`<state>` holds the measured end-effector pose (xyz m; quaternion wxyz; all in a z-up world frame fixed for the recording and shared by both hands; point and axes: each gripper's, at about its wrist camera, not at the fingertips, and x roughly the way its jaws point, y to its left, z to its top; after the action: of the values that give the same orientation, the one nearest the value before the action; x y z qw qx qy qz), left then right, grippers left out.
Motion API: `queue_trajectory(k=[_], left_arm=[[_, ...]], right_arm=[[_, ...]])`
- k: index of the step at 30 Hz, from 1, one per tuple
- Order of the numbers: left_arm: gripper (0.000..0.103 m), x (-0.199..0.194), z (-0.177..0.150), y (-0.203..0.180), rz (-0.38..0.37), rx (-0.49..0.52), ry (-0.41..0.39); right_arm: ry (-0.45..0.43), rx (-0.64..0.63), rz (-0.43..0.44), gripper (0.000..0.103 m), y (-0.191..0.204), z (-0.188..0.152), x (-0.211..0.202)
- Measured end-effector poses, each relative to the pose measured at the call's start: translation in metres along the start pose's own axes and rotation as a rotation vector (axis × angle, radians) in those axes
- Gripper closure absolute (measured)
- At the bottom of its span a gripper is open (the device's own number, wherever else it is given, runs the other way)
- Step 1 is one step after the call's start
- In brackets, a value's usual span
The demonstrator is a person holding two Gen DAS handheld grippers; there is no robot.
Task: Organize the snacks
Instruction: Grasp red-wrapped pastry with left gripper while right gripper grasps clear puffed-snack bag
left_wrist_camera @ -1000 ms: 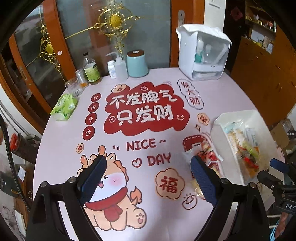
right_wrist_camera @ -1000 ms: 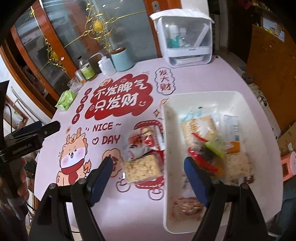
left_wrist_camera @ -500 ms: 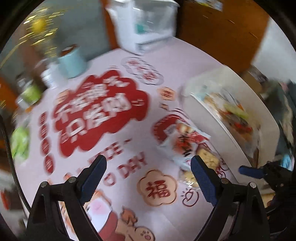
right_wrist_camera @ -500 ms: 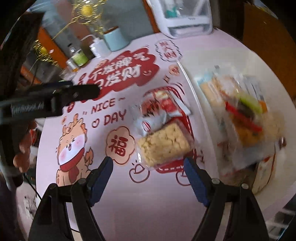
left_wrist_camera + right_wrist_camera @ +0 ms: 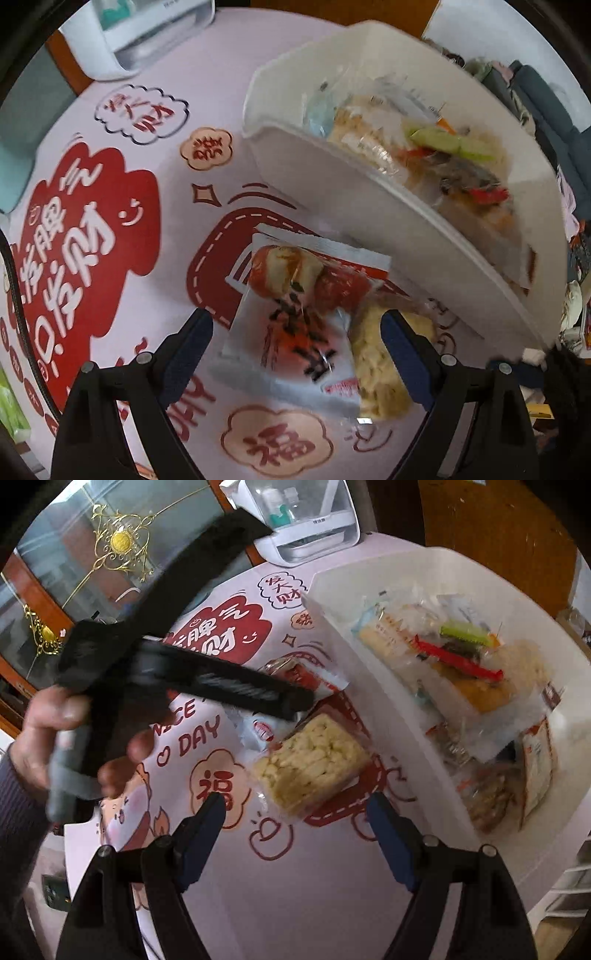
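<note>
White dispenser box – back of printed tablecloth.

A home dining room — printed tablecloth (festive red greetings), gilt glass cabinet door behind.

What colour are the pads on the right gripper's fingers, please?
Dark blue pads on black arms, clearest in the right wrist view.

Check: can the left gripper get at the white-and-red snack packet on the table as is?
Probably yes. The left gripper hangs right above the white-and-red packet, jaws open to either side, nothing between. The rice cracker pack lies against its edge and may get pinched too.
</note>
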<state>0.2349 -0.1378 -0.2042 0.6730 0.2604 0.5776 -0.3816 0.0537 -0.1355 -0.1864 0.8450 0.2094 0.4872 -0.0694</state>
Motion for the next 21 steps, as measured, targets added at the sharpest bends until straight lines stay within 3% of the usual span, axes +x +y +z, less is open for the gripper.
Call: queue_trajectory(k=[4,6,12,16,21], left_arm=[[0.015,0.024,0.006,0.011,0.002,-0.049,0.037],[0.032,0.032,0.005,0.019,-0.015,-0.083,0.055],[0.048,0.023,-0.004,0.031,-0.030,-0.111,0.010],[0.054,0.010,-0.020,0.042,0.035,-0.141,-0.014],[0.054,-0.012,-0.051,0.072,0.036,-0.217,-0.049]], right_arm=[[0.011,0.041,-0.013,0.023,-0.002,-0.003,0.006],[0.011,0.087,-0.032,0.023,-0.005,-0.001,0.010],[0.019,0.240,-0.078,0.018,-0.012,0.002,0.026],[0.038,0.321,-0.098,0.014,-0.013,0.008,0.042],[0.045,0.406,-0.177,0.013,-0.015,0.022,0.061]])
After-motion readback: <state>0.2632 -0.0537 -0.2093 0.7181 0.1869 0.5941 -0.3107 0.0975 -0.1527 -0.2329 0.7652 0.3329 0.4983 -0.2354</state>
